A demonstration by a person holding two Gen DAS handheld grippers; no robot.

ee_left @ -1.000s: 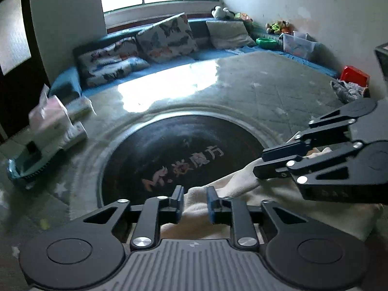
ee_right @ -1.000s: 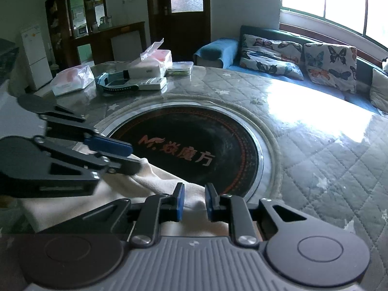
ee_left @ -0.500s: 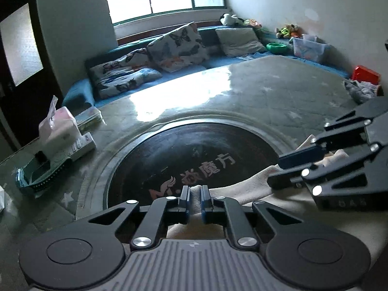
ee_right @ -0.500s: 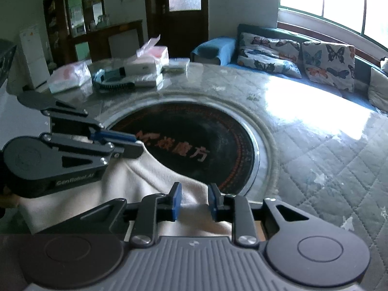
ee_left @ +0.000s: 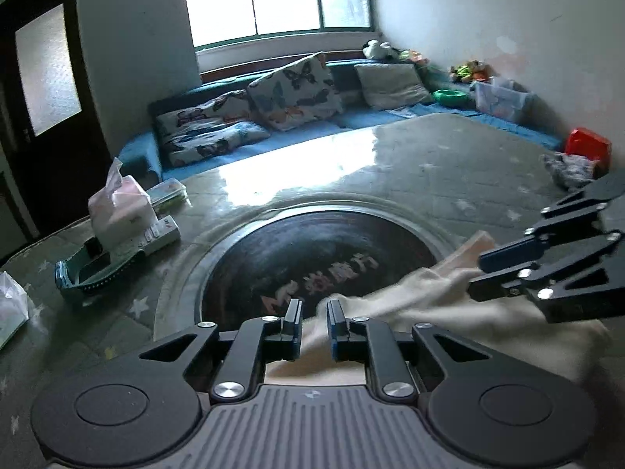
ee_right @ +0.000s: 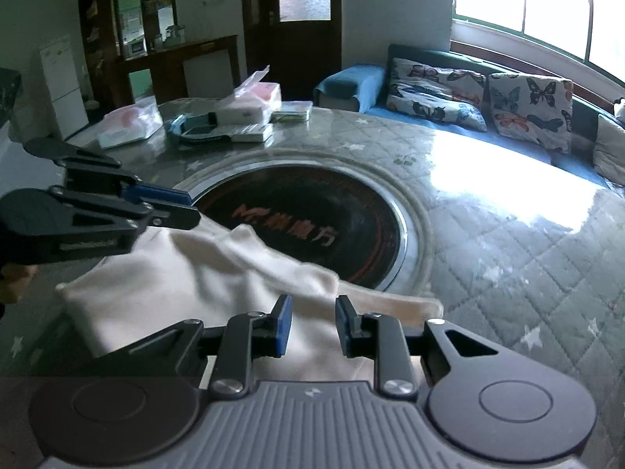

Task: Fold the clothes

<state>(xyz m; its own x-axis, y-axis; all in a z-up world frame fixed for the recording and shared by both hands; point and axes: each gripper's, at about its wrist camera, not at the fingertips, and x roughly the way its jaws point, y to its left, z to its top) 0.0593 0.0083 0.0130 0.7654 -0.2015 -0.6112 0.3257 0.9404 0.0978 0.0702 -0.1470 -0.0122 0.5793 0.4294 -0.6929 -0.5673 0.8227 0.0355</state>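
Softly rumpled cream garment [ee_right: 187,285] on quilted round table [ee_right: 508,258].

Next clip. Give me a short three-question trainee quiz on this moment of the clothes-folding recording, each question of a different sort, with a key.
1. True or false: the cream garment lies partly over the rim of the dark round inset in the table.
2. What pattern is on the sofa cushions? A) butterflies B) stripes C) plain grey
3. Fill in: in the left wrist view, the tissue pack stands to the ___ of the inset.

Key: 1 true; 2 A; 3 left.
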